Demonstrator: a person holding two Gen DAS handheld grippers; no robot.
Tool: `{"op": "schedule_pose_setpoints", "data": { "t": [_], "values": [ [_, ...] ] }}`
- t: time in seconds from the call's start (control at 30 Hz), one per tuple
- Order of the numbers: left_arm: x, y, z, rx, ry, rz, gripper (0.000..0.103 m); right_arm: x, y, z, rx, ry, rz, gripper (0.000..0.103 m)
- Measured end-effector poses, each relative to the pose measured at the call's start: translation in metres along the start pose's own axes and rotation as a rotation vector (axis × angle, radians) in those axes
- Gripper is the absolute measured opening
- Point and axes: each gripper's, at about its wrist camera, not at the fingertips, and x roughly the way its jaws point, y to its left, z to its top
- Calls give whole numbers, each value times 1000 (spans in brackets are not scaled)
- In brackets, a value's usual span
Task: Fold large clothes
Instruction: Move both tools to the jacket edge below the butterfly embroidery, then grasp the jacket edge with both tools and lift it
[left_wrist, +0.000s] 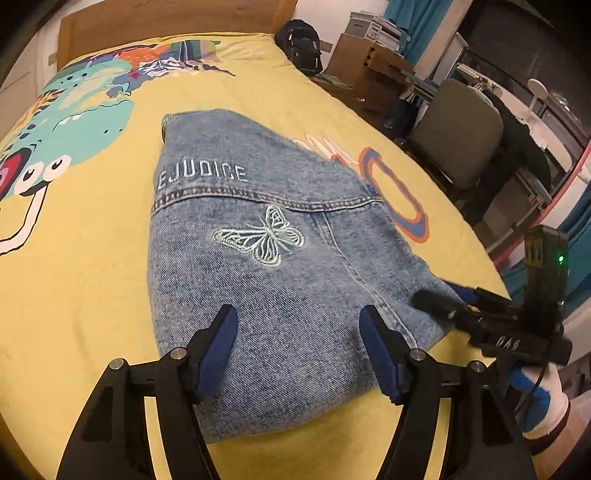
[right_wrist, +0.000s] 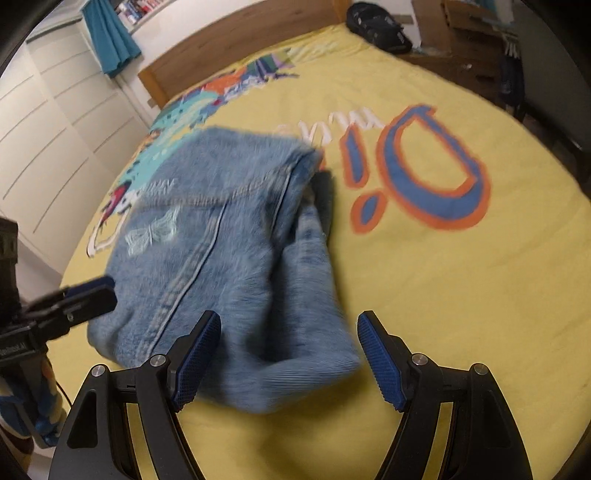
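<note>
A light blue denim jacket (left_wrist: 258, 266) lies folded into a compact bundle on the yellow bedspread (left_wrist: 92, 295), back up, with an embroidered butterfly (left_wrist: 260, 238) and lettering showing. My left gripper (left_wrist: 297, 325) is open and empty, just above the bundle's near edge. My right gripper (right_wrist: 288, 328) is open and empty over the bundle's near right corner; it also shows in the left wrist view (left_wrist: 454, 299) at the jacket's right edge. The jacket (right_wrist: 229, 266) is blurred in the right wrist view.
The bed has a wooden headboard (left_wrist: 166, 18) at the far end. A black backpack (left_wrist: 301, 46), cardboard boxes (left_wrist: 365, 62) and a chair (left_wrist: 458, 129) stand beside the bed on the right. White wardrobe doors (right_wrist: 48, 147) lie to the left.
</note>
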Motion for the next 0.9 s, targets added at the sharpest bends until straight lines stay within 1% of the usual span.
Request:
{"op": "schedule_pose_setpoints", "data": {
  "t": [0.1,0.2,0.23,0.33,0.4,0.5,0.57,0.6,0.67,0.8,0.9],
  "values": [
    [-7,5,2,0,-22,19,63,-13,7,13,-17,-50,26,78],
    [-11,13,4,2,-30,39,63,-19,27,23,-63,-82,81,78],
    [-11,15,4,4,-29,43,63,-18,38,25,-83,-88,117,78],
    [-8,19,1,13,-25,57,63,-8,58,25,-112,-73,190,78],
    [-6,20,-2,19,-21,57,63,3,61,22,-104,-49,215,78],
    [-3,17,-4,41,-21,56,63,22,43,11,-47,-13,175,78],
    [0,15,-3,38,-22,33,63,32,23,5,-2,3,165,72],
    [1,12,-2,40,-24,30,63,34,17,2,14,8,167,70],
    [4,7,-1,48,-21,28,63,33,14,0,9,8,170,70],
    [3,6,-1,60,-17,25,65,27,18,4,-23,6,138,70],
    [-1,10,0,61,-21,45,65,19,16,7,-16,2,117,72]
  ]
}}
